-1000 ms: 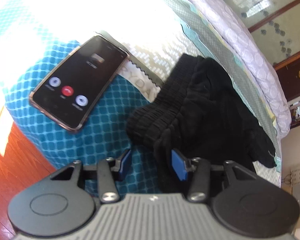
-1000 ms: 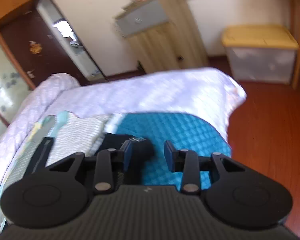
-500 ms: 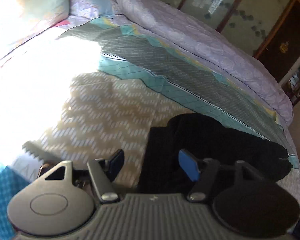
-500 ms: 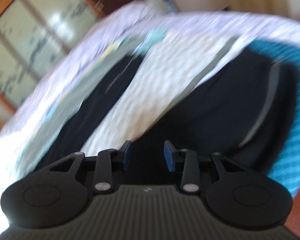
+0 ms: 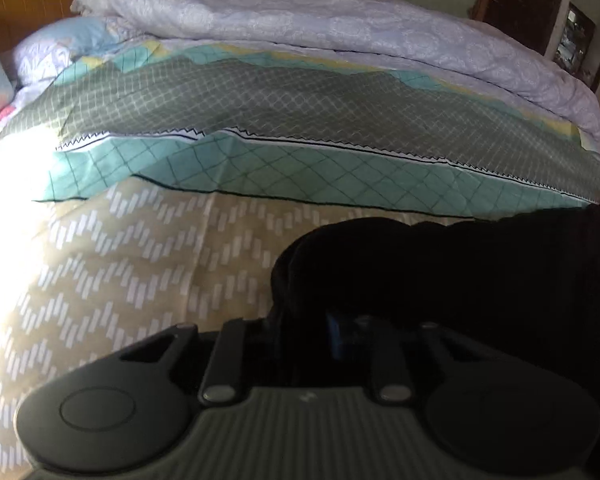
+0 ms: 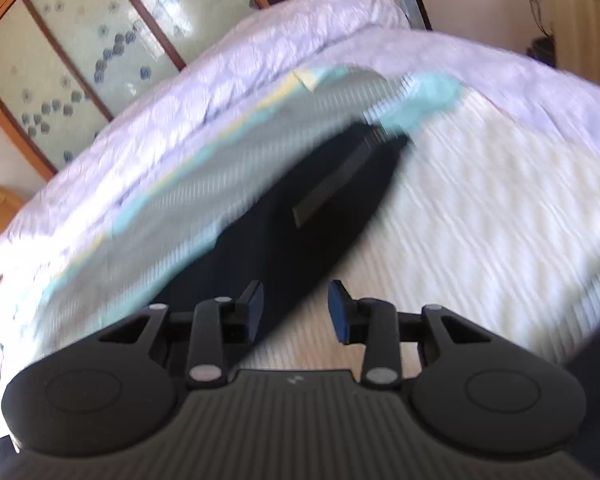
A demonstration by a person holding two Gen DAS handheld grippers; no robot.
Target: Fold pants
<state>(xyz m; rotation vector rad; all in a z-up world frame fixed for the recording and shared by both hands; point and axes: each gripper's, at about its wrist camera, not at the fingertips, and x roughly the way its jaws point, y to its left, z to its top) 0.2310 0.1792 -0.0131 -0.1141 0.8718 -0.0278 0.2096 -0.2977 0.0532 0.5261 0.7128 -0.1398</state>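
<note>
Each claw, left (image 5: 320,332) and right (image 6: 296,310), has a ribbed grey body, round black side discs, silver screws and blue pads.

Left gripper (image 5: 320,332): jaws closing, black fabric between them. Right gripper (image 6: 296,312): jaws parted, gripping nothing.

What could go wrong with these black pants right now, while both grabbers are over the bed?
1. The left gripper is closing with the black pants bunched around its fingers; it may pinch several layers, or the patterned bedspread beneath, spoiling the fold.
2. The right gripper is open, holding nothing, over a stretched-out part of the pants; that view is blurred, so it may close off the edge.
</note>
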